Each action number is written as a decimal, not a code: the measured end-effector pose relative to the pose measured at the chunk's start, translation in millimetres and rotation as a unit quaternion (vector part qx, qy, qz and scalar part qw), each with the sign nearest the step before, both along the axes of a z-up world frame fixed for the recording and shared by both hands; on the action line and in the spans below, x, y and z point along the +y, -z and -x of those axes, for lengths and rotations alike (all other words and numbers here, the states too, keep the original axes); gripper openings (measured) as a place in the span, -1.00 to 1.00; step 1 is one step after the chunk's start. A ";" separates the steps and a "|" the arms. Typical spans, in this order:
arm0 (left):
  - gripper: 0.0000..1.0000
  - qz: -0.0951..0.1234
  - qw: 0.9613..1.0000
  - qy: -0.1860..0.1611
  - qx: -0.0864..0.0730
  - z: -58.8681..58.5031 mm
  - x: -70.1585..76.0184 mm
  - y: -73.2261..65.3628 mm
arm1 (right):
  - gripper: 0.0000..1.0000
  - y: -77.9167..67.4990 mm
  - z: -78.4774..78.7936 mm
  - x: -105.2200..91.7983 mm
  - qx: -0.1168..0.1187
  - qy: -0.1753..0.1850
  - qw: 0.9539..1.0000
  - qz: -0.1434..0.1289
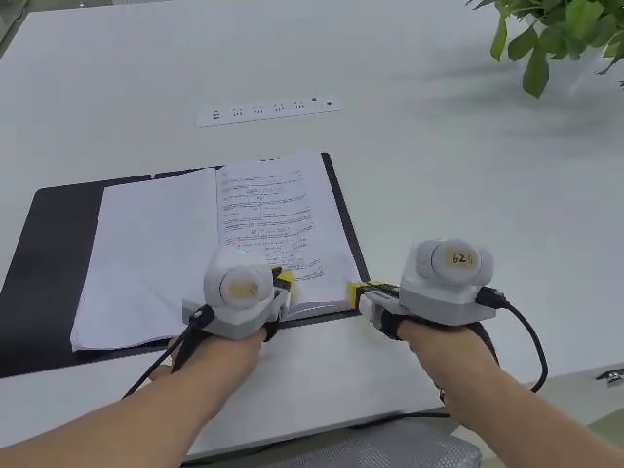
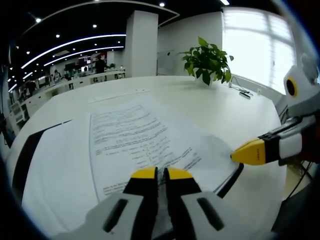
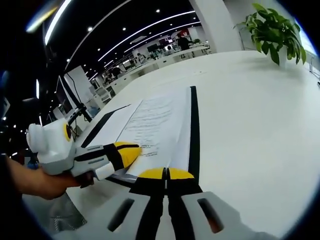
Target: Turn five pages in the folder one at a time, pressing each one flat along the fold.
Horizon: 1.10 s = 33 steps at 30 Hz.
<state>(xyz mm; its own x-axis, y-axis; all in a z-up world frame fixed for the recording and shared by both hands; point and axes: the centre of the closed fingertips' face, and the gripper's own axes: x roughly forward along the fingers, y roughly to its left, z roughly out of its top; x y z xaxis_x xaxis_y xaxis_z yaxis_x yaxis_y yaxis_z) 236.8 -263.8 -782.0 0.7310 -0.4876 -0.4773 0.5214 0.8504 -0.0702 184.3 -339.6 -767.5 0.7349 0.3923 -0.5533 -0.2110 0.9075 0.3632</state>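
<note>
Open black folder (image 1: 49,292), both jaws closed.
I see left hand-held gripper (image 1: 285,281) over printed white page (image 1: 273,210); right hand-held gripper (image 1: 356,291) at its 4 o'clock.

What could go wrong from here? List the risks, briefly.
1. The left hand-held gripper and right hand-held gripper sit close together at the printed page's lower corner; their tips could collide.
2. Both are shut over stacked sheets, so a pinch may catch several pages.
3. The folder lies unclamped on the smooth table; a tug could slide it.
</note>
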 end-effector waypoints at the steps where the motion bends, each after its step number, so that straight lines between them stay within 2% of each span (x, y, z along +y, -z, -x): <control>1: -0.91 -0.001 1.000 0.001 0.000 0.1 0.1 0.0 | -1.00 0.1 0.6 1.0 -0.002 -0.003 1.000 0.007; 9: -0.91 -0.010 1.000 0.003 0.007 -0.9 -1.2 -0.9 | -1.00 -6.4 1.1 1.0 0.001 0.009 1.000 -0.004; 10: -0.90 -0.006 1.000 0.001 0.017 -0.2 -1.8 -1.5 | -1.00 -7.9 1.2 1.2 0.000 0.010 1.000 -0.006; 15: -0.83 0.000 0.999 0.011 0.034 5.0 -0.4 -3.0 | -1.00 -14.4 2.3 2.2 0.001 0.022 1.000 -0.021; 18: -0.86 -0.005 0.999 0.014 0.044 9.4 2.3 -3.2 | -1.00 -17.6 1.8 3.1 0.003 0.030 0.999 -0.034; 21: -0.84 -0.019 0.998 0.025 0.053 16.0 6.9 -4.0 | -1.00 -24.9 1.9 6.1 0.002 0.036 0.998 -0.049; 24: -0.75 -0.034 0.998 0.032 0.048 20.7 15.2 -7.3 | -1.00 -33.3 0.6 9.5 -0.001 0.042 0.997 -0.065; 25: -0.74 -0.035 0.998 0.035 0.042 22.3 18.7 -11.5 | -1.00 -37.6 0.2 11.3 -0.004 0.043 0.997 -0.069; 28: -0.71 -0.035 0.998 0.032 0.037 24.0 28.8 -21.3 | -1.00 -47.3 -1.8 16.3 -0.009 0.047 0.995 -0.084; 33: -0.68 -0.030 0.999 0.028 0.015 25.5 43.9 -42.8 | -1.00 -63.1 -5.4 28.7 -0.020 0.047 0.993 -0.104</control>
<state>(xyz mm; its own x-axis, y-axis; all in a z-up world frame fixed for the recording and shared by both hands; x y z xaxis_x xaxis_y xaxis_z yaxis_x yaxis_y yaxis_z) 211.3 -219.8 -739.2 0.6883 -0.4964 -0.5290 0.5660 0.8236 -0.0364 189.7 -310.9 -704.4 0.7936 0.4237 -0.4366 -0.1467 0.8297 0.5386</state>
